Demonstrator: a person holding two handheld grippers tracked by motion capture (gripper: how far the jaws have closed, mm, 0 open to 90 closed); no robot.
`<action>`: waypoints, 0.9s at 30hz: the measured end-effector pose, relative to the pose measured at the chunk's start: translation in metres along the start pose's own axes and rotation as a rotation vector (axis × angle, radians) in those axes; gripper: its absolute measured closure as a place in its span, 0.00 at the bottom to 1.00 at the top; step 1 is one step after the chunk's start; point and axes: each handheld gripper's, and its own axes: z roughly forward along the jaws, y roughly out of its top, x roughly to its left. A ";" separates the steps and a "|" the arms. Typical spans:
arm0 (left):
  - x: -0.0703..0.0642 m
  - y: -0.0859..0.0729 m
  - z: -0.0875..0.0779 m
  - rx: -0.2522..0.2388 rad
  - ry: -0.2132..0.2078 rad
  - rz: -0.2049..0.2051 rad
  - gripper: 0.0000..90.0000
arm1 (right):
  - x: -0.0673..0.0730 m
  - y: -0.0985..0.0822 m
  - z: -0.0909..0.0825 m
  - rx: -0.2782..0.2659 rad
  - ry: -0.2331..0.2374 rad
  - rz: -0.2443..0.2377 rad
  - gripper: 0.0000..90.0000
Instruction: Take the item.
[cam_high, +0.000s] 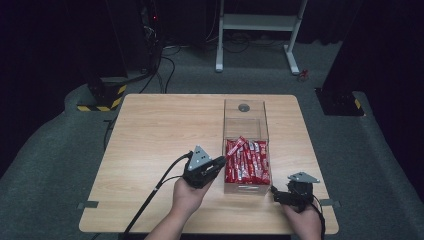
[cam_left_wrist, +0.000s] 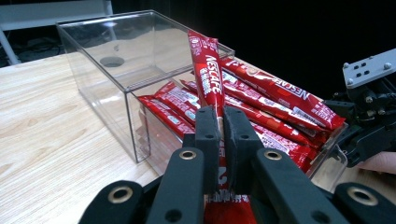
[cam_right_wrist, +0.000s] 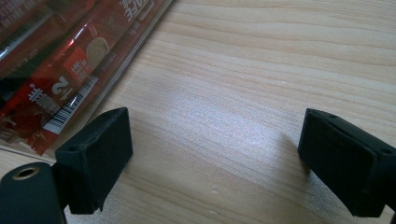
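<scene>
Over the near end of the clear box (cam_high: 245, 131), your left gripper (cam_left_wrist: 220, 122) pinches one coffee stick (cam_left_wrist: 207, 74), half lifted; many sticks remain inside. Beside the box, your right gripper (cam_right_wrist: 215, 154) rests spread wide, empty.

place: we took it for a lab recording bay
cues: we saw black curtains, grey carpet (cam_high: 45, 150), hazard-striped stand base (cam_high: 100, 102), floor cables (cam_high: 165, 70), one wooden table (cam_high: 150, 130)

Bright tabletop, dark surroundings, mild glare
</scene>
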 end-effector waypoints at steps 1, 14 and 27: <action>0.001 0.000 -0.001 -0.002 0.001 -0.002 0.94 | 0.000 0.000 0.000 0.000 0.000 0.000 0.11; 0.013 -0.002 -0.017 -0.021 0.040 -0.013 0.94 | 0.000 0.000 0.000 0.000 -0.001 -0.001 0.11; 0.030 -0.008 -0.031 -0.019 0.085 -0.021 0.94 | 0.000 0.000 0.000 0.000 -0.001 -0.001 0.11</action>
